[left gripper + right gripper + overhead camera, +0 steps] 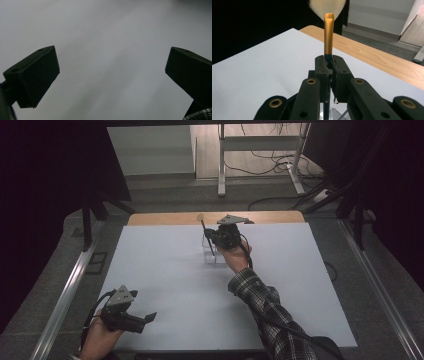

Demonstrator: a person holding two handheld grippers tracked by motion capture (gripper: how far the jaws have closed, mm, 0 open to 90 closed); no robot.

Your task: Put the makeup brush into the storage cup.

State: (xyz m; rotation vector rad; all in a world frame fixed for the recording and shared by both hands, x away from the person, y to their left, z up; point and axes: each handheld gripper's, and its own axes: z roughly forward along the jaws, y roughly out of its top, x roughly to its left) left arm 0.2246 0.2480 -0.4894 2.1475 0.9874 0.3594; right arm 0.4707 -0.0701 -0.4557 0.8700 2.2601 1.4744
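Wide white counter (pixel 165 285) underneath it all. Over a clear holder (pixel 214 255) near the far edge, the right hand-held gripper (pixel 329 75) has its jaws clamped tight on a gold-stemmed brush (pixel 328 35), bristles up. At the near corner, the left hand-held gripper (pixel 112 75) gapes wide, holding nothing.

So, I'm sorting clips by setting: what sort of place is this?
Probably a lab recording booth: black curtains flank a white-topped wooden table, and loose cables trail on the floor behind.

High view looks down; gripper views sit close, perhaps sharing the white tabletop (pixel 175 285).
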